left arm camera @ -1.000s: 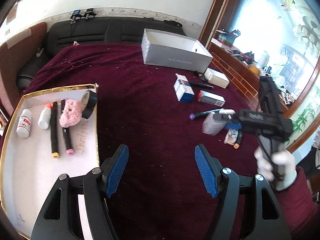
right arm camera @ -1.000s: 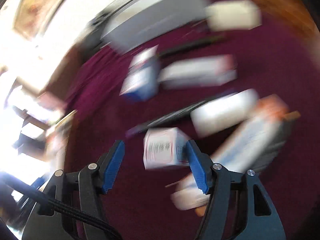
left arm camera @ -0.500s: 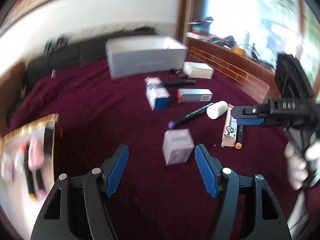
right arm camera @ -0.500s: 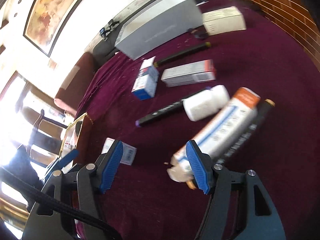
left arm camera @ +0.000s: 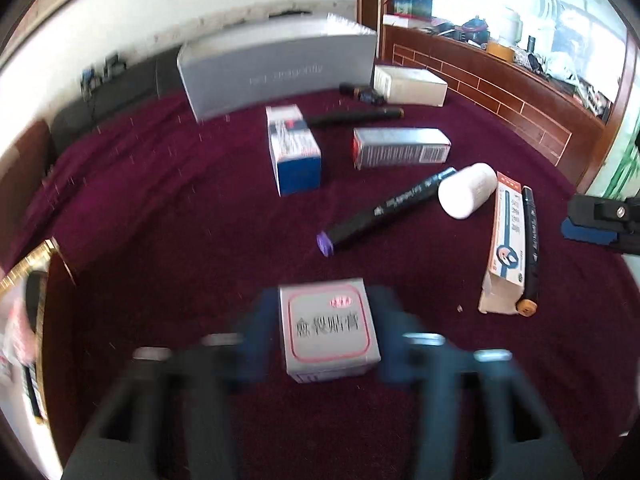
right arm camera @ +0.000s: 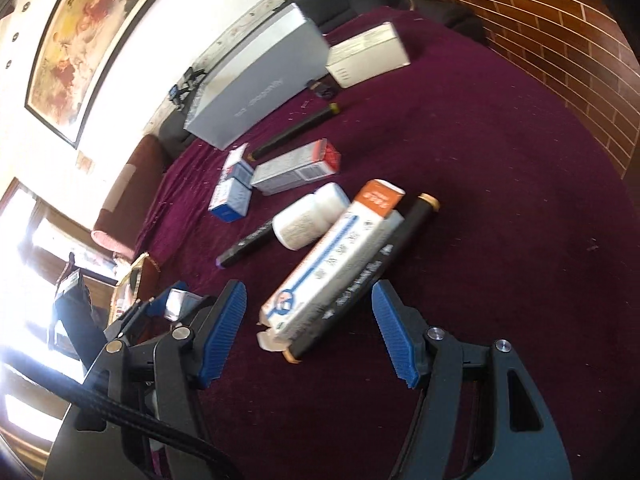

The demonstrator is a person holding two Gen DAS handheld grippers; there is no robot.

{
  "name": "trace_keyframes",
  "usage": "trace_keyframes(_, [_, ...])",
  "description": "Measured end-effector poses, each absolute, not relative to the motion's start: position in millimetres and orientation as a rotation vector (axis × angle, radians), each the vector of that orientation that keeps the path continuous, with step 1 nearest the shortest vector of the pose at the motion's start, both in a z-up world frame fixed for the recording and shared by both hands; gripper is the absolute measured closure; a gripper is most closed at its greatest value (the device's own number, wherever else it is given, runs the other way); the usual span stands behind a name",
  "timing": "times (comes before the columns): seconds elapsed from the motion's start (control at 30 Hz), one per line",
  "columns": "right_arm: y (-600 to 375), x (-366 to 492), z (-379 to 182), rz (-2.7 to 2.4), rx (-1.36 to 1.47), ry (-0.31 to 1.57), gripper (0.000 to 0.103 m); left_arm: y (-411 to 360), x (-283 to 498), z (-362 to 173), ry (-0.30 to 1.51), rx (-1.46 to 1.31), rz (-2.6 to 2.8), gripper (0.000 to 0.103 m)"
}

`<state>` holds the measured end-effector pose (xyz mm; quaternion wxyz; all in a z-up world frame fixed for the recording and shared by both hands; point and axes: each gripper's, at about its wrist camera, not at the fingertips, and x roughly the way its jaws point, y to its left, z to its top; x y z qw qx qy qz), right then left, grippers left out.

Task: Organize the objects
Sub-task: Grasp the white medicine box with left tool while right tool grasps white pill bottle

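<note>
A small grey box with a pink-edged label point(left arm camera: 328, 332) lies on the maroon cloth between the blurred blue pads of my left gripper point(left arm camera: 326, 340); whether they press it I cannot tell. The box and the left gripper also show in the right wrist view point(right arm camera: 180, 302). My right gripper point(right arm camera: 308, 332) is open around the near end of a long white-and-orange box point(right arm camera: 332, 264) and a black marker point(right arm camera: 360, 280) beside it, not touching. A white bottle point(right arm camera: 308, 222) and a purple-tipped marker point(right arm camera: 244, 248) lie just beyond.
A large grey box point(left arm camera: 276, 72) stands at the back. A blue-and-white box point(left arm camera: 294, 148), a grey-and-red box point(left arm camera: 400, 148), a black marker point(left arm camera: 356, 116) and a white box point(left arm camera: 412, 84) lie mid-table. A gold-rimmed tray point(left arm camera: 36, 272) sits at the left.
The right gripper released the small grey box onto the cloth and moved over the long box. The left gripper swung from the tray and closed in around the small box.
</note>
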<state>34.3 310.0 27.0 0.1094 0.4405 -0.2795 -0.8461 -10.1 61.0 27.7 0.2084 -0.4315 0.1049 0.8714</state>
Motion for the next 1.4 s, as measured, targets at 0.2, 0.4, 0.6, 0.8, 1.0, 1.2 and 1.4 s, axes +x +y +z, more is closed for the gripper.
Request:
trace_keyframes(0.2, [309.5,31.1,28.1,-2.505,1.289,-0.843,0.038,23.4,8.2,49.5,0.08,-1.19,2.404,0.074])
trace_keyframes(0.4, [282.6,-3.9,43.5,-2.57,1.294,-0.754,0.038,-20.6,40.9,76.8,-0.127,-1.11,2.39,0.074])
trace_keyframes(0.6, [264.8,-49.6,32.7,-2.663,1.444,-0.511,0.038,-52.5,55.2,87.9,-0.192,-1.072,2.42,0.074])
trace_keyframes(0.8, [228.5,-41.9,22.2,-2.411,1.477,-0.476,0.037,-70.3,59.6,89.1,-0.222,-1.047,2.431,0.074])
trace_keyframes(1.0, [197.8,-34.9,17.5,-2.512,1.529,-0.27,0.036,-76.4,62.2,84.9,-0.253,-1.053,2.421,0.074])
trace_keyframes(1.2, [187.1,-36.9,9.8,-2.611,1.555,-0.198,0.036,-80.4,66.8,87.1,-0.259,-1.037,2.427,0.074])
trace_keyframes(1.4, [181.5,-36.5,12.5,-2.667,1.564,-0.191,0.046,-83.1,73.9,90.2,-0.23,-0.994,2.425,0.074])
